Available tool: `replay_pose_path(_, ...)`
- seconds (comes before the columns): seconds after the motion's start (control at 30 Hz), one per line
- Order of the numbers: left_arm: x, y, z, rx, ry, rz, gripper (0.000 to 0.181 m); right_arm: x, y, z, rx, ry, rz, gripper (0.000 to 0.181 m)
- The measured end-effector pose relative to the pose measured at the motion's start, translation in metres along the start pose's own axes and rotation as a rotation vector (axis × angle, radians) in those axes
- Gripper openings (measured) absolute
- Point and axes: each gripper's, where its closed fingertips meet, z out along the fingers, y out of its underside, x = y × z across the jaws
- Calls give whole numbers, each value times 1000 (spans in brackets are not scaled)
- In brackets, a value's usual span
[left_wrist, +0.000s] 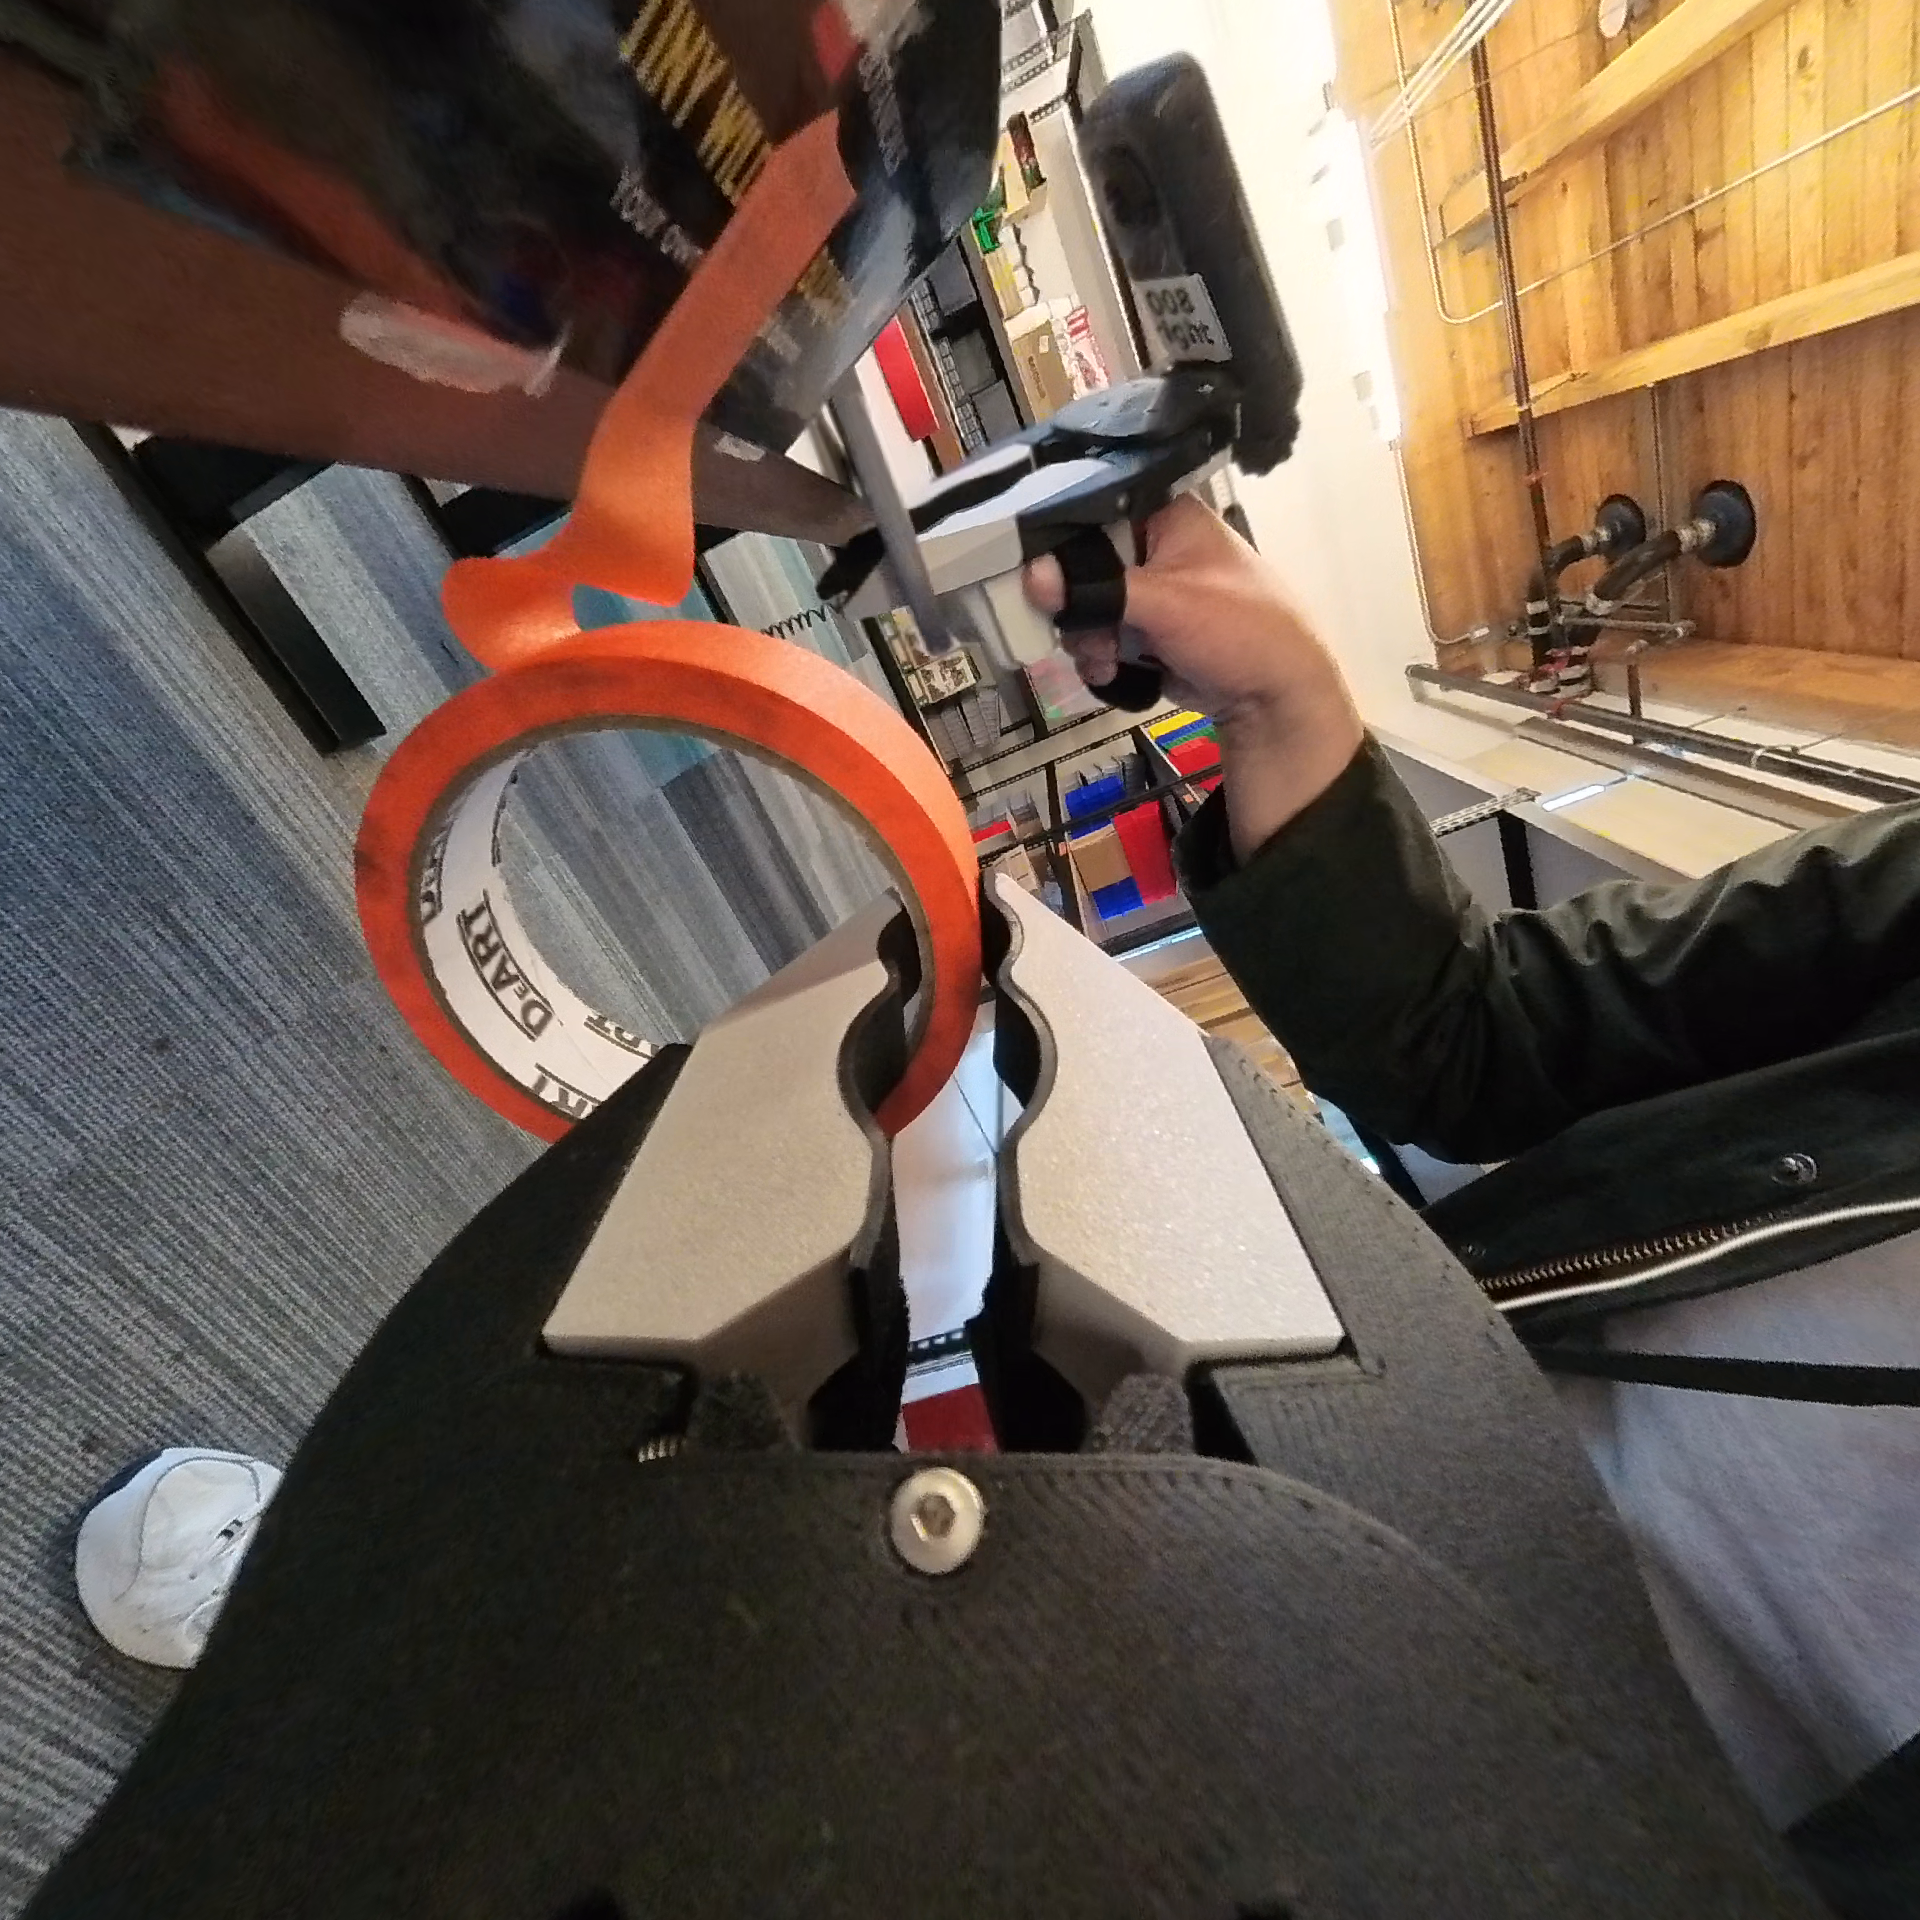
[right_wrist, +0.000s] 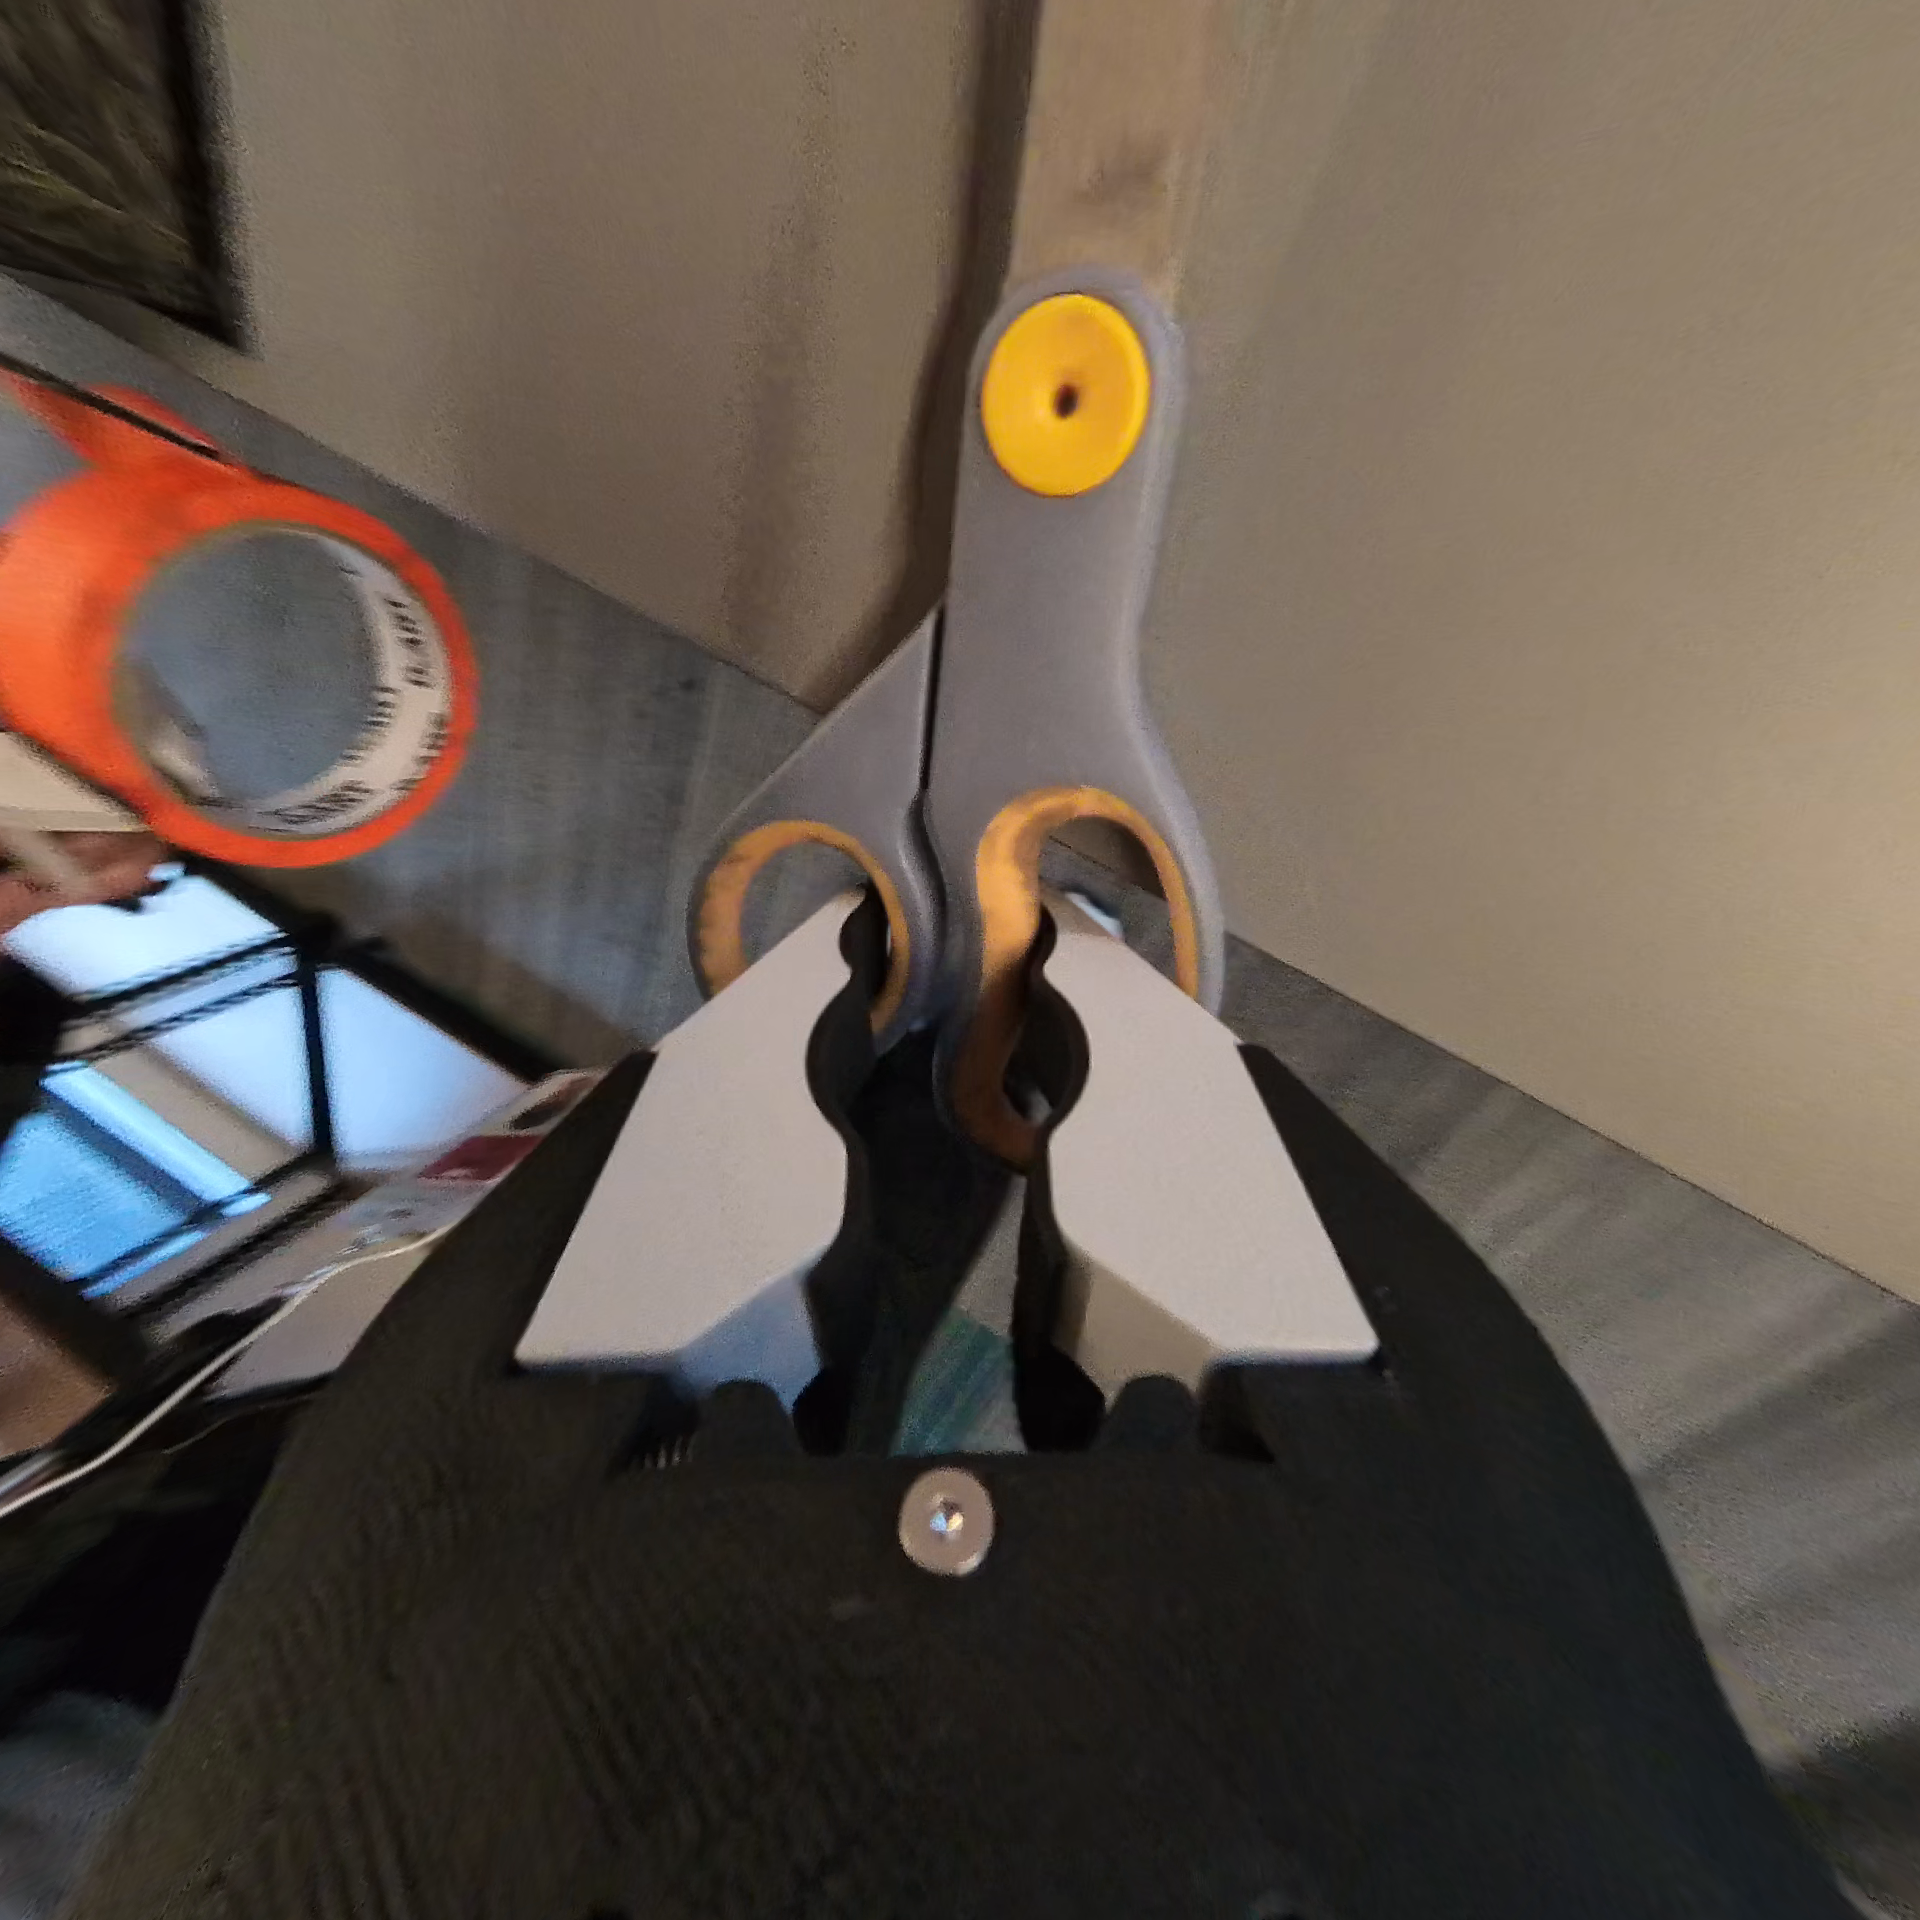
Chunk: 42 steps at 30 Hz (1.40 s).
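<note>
We see the left gripper clamped on the rim of an orange tape roll, a loose strip of tape running up to a dark box. The right gripper is clamped on grey scissors by their yellow-lined handle loops, blades pointing away.

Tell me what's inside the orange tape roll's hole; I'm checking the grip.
One finger of the left gripper passes inside the orange tape roll, pinching its wall. The white printed core liner shows; carpet lies behind. The finger's inner pad is covered.
</note>
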Motion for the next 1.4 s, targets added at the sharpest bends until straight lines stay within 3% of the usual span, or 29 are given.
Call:
replay_pose_path(0.17,-2,1,1,0,-5,-8,7,-70,-2,-14,53,-638,137,22)
replay_pose_path(0.27,-2,2,2,-5,-5,-13,7,-104,-7,-38,178,-1028,116,21)
replay_pose_path(0.33,-2,3,2,-10,-6,-13,7,-116,-8,-53,254,-1209,92,21)
replay_pose_path(0.4,-3,4,2,-14,-11,-17,7,-122,-9,-61,326,-1296,60,22)
replay_pose_path(0.73,-4,3,2,-26,-24,-24,7,-116,-37,-81,534,-1318,20,32)
replay_pose_path(0.93,-4,2,5,-23,-19,-24,7,-110,-40,-87,551,-1322,19,38)
replay_pose_path(1.4,-7,0,3,-21,-21,-32,7,-102,-44,-81,577,-1155,-43,46)
